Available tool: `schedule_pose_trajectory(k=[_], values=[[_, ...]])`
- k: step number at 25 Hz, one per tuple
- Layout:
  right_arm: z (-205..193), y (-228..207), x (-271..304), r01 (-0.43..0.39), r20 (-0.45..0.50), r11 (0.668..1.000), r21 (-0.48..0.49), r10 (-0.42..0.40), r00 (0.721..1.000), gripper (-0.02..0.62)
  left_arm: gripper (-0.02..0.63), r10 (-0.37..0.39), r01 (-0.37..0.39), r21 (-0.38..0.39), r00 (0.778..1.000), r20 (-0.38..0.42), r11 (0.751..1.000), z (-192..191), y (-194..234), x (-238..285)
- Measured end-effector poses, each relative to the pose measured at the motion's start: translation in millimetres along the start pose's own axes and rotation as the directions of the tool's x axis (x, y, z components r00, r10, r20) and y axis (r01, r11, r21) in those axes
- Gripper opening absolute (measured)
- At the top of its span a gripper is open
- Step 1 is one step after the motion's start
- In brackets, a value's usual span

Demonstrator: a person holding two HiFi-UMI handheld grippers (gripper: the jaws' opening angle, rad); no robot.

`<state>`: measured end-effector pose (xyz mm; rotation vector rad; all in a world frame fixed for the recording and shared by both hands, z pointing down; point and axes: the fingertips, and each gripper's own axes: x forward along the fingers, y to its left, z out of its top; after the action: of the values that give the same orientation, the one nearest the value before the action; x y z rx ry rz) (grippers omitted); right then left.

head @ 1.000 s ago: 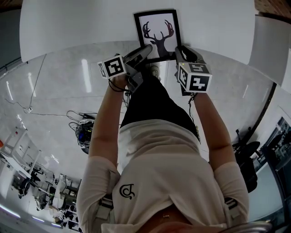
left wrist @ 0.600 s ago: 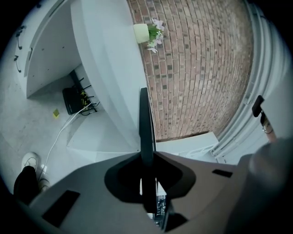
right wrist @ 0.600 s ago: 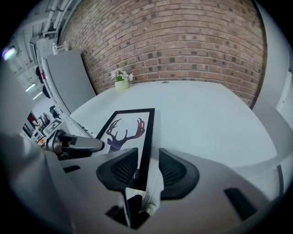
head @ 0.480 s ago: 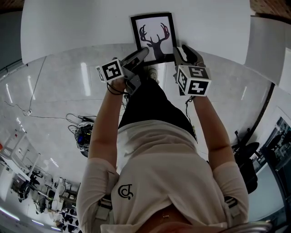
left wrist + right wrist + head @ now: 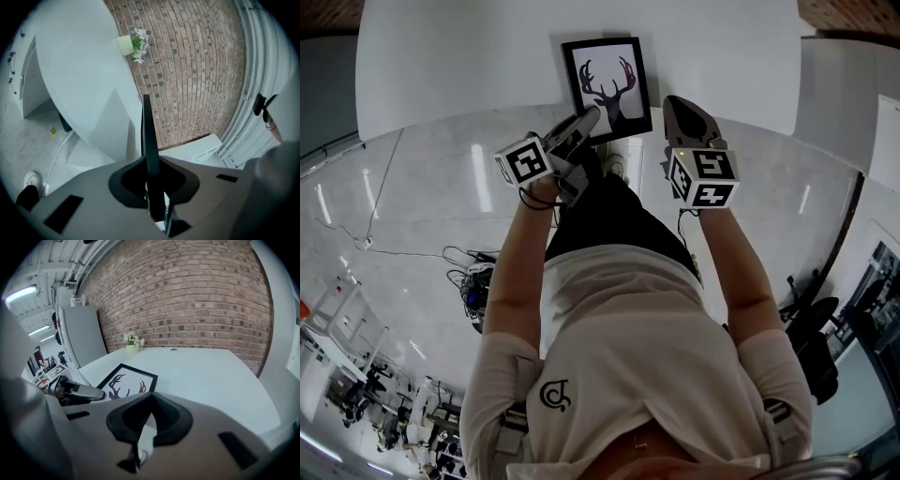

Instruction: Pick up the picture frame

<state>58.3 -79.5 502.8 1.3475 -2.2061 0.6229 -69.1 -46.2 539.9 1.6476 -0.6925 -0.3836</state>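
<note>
The picture frame [image 5: 605,86], black-rimmed with a deer print, is over the near edge of the white table [image 5: 731,56]. My left gripper [image 5: 588,118] grips its near left edge. In the left gripper view the frame [image 5: 146,136] stands edge-on as a thin dark blade between the jaws of that gripper [image 5: 150,164], which are closing on it. My right gripper [image 5: 676,101] is to the right of the frame, apart from it, shut on nothing. The right gripper view shows the frame [image 5: 125,380] and the left gripper [image 5: 79,392] beyond its own shut jaws [image 5: 149,399].
A small potted plant [image 5: 133,346] stands at the table's far edge, before a brick wall [image 5: 187,296]. A second white table [image 5: 851,89] stands at the right. Cables [image 5: 473,277] lie on the floor at the left.
The frame has come up in the left gripper. The right gripper has let go of the frame's near right corner, moved off to the right and shut.
</note>
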Motion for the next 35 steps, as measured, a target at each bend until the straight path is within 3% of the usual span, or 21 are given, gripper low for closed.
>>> schedule_pose_trajectory(k=[3, 6, 13, 17, 22, 30, 35], values=[[16, -1, -5, 0.008, 0.035, 1.0, -0.007, -0.008, 0.999, 0.008, 0.054, 0.003, -0.005, 0.055, 1.0, 0.024, 0.998, 14, -15, -3], [35, -2, -19, 0.002, 0.082, 1.0, -0.01, -0.001, 0.997, 0.008, 0.054, 0.024, -0.032, 0.177, 0.999, 0.045, 0.984, 29, -42, -7], [89, 26, -19, -0.022, 0.196, 0.999, -0.042, 0.03, 0.98, 0.008, 0.055, 0.03, -0.078, 0.431, 0.993, 0.118, 0.899, 95, -87, -30], [116, 32, -28, -0.034, 0.252, 0.999, -0.021, 0.039, 0.967, 0.008, 0.054, 0.066, -0.162, 0.598, 0.982, 0.179, 0.785, 121, -117, -34], [143, 43, -38, -0.042, 0.31, 0.999, -0.026, 0.048, 0.95, 0.008, 0.054, 0.052, -0.226, 0.742, 0.967, 0.251, 0.631, 143, -157, -40], [186, 48, -49, -0.02, 0.41, 0.996, -0.086, 0.054, 0.911, 0.008, 0.054, -0.003, -0.336, 0.864, 0.932, 0.363, 0.374, 168, -208, -44], [208, 49, -55, -0.014, 0.462, 0.994, -0.113, 0.065, 0.885, 0.008, 0.052, -0.041, -0.371, 0.884, 0.917, 0.398, 0.285, 179, -229, -44]])
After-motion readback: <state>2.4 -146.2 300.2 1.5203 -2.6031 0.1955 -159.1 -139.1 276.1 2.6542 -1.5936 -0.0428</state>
